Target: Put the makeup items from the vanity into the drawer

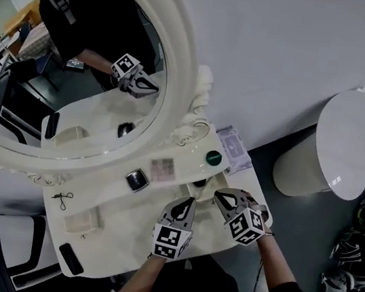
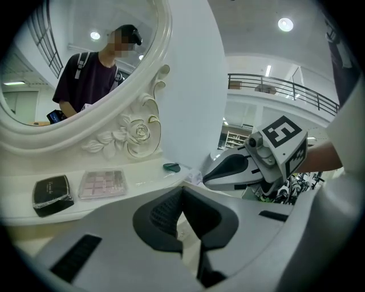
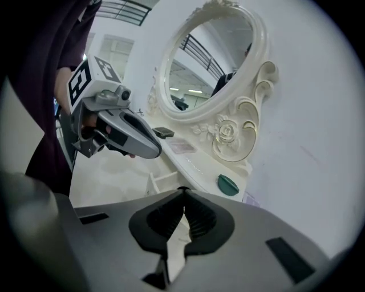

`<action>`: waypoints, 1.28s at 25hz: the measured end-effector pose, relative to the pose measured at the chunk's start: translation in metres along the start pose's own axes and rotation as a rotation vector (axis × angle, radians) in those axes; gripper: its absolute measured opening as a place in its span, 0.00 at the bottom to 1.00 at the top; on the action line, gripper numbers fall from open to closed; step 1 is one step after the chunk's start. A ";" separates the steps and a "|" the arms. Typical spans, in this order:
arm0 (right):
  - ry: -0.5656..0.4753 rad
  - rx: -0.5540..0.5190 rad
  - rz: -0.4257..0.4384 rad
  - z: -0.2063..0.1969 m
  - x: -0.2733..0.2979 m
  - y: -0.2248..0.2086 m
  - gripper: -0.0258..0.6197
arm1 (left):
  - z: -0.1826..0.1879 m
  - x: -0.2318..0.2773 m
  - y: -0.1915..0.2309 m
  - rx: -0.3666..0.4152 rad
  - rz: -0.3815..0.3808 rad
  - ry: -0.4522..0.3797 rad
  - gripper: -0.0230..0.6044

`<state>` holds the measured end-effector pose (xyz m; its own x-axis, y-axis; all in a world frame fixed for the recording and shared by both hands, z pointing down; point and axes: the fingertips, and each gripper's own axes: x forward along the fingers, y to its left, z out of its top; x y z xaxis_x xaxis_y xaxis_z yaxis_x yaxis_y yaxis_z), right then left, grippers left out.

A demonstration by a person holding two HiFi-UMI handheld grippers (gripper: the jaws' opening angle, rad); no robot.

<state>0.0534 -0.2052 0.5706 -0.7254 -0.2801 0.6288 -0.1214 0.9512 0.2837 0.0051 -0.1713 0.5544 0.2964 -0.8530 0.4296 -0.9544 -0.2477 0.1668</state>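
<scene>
In the head view the makeup items lie in a row along the raised back ledge of the worktop, under the mirror: a black compact, a pink palette just beside it, and a small green round piece towards the back right corner. The left gripper and right gripper hover near the front edge, well short of them. In the left gripper view its fingers are pressed together on nothing. The compact looks glossy, square and hinged, and the palette is a flat clear-lidded case of pale pink pans. Both are probably light, stiff and slick, so they are best pinched across opposite side edges, not on the lid, which might spring open. In the right gripper view those fingers also meet with nothing between them. A small open drawer sits below the ledge. The green piece looks low and domed, likely to skid, so a grip low on its rim seems safest.
</scene>
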 end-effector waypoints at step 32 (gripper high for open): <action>-0.467 0.701 -0.359 0.060 -0.138 0.113 0.08 | 0.010 -0.136 -0.081 0.146 -0.191 -0.140 0.06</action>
<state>0.0994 -0.0515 0.4722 -0.7462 -0.6388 0.1876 -0.6657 0.7203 -0.1951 0.0418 -0.0397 0.4738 0.4735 -0.8370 0.2744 -0.8796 -0.4653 0.0987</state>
